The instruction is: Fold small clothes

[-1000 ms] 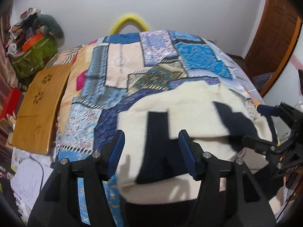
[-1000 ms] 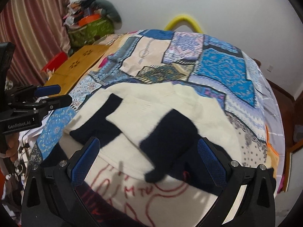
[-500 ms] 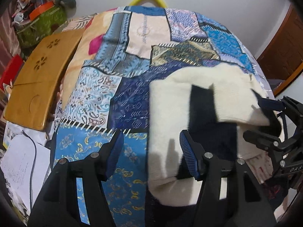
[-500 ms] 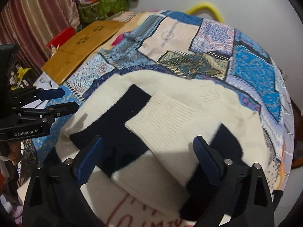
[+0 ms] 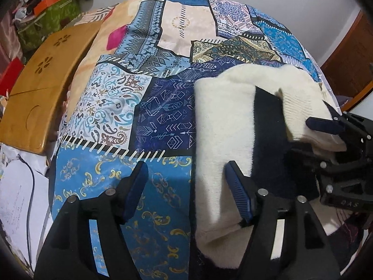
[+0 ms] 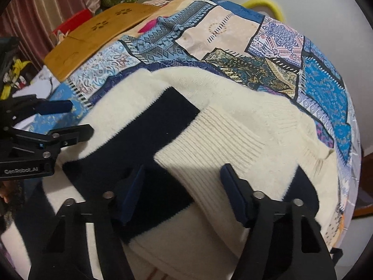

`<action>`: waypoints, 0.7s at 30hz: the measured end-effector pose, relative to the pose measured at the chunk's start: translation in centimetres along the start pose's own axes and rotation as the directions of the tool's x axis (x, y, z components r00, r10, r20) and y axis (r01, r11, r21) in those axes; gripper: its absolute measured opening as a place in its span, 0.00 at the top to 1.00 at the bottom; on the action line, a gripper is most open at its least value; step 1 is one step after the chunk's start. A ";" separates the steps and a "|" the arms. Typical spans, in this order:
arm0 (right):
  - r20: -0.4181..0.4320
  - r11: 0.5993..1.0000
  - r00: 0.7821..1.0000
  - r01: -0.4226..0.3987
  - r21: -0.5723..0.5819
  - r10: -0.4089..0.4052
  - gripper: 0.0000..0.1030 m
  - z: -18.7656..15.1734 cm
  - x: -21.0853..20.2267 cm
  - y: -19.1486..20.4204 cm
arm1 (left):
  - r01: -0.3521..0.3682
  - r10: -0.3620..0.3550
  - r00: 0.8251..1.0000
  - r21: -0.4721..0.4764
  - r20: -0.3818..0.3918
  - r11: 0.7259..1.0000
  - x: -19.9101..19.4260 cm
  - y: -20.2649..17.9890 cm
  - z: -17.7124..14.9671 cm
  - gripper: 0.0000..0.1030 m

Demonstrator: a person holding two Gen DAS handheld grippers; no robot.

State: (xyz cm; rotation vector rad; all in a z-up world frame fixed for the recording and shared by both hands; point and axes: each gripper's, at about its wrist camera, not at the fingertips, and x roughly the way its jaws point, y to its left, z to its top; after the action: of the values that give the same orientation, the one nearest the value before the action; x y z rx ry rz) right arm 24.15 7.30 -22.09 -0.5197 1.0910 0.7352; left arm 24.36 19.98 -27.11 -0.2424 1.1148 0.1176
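A patchwork bedspread [image 5: 160, 116] fills the frame's centre; a fuzzy cream-and-navy sweater [image 6: 233, 107] lies on it. The left claw [image 5: 186, 186] has just been opening, its right pad on the knit; the right claw [image 6: 181, 186], just been closing, straddles a ribbed cuff [image 6: 209, 149], gripping nothing.

"GenRobot.AI" stands on the left hand-held gripper [image 6: 80, 119], seen from the right wrist.

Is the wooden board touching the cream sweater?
Apart. The left wrist view shows the wooden board off to the side, with patterned bedspread showing between it and the cream sweater.
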 end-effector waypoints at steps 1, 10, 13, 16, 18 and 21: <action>0.000 1.000 1.000 0.009 -0.005 -0.009 0.47 -0.1 0.0 0.0 | -0.002 0.002 1.000 0.003 0.000 1.000 0.1 -0.1 -0.1 0.31; 0.040 0.999 0.998 0.051 0.014 -0.052 0.92 0.0 -0.7 -1.1 | -0.023 0.023 1.000 0.036 -0.005 0.999 0.2 -1.1 -0.6 0.29; 0.073 0.998 0.997 0.034 0.044 -0.037 0.93 -0.2 -1.7 -1.7 | -0.031 0.032 0.999 0.045 -0.009 0.999 0.2 -1.3 -0.7 0.29; 0.124 0.997 0.992 0.032 0.064 -0.040 0.93 -0.5 -3.5 -2.3 | -0.044 0.045 0.999 0.052 -0.012 0.998 0.1 -1.6 -0.8 0.29; 0.160 0.996 0.986 0.031 0.082 -0.044 0.93 -0.8 -5.0 -2.8 | -0.054 0.055 0.998 0.055 -0.013 0.997 0.1 -1.7 -0.8 0.29; 0.215 0.993 0.975 0.034 0.113 -0.058 0.93 -1.5 -7.6 -3.9 | -0.073 0.074 0.997 0.061 -0.017 0.996 0.0 -2.0 -0.9 0.29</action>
State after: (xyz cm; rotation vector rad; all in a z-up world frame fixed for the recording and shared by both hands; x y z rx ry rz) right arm 24.16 1.61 -15.52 -0.3607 0.9050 0.6708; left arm 23.98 17.78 -27.20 -0.1494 1.1448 0.1469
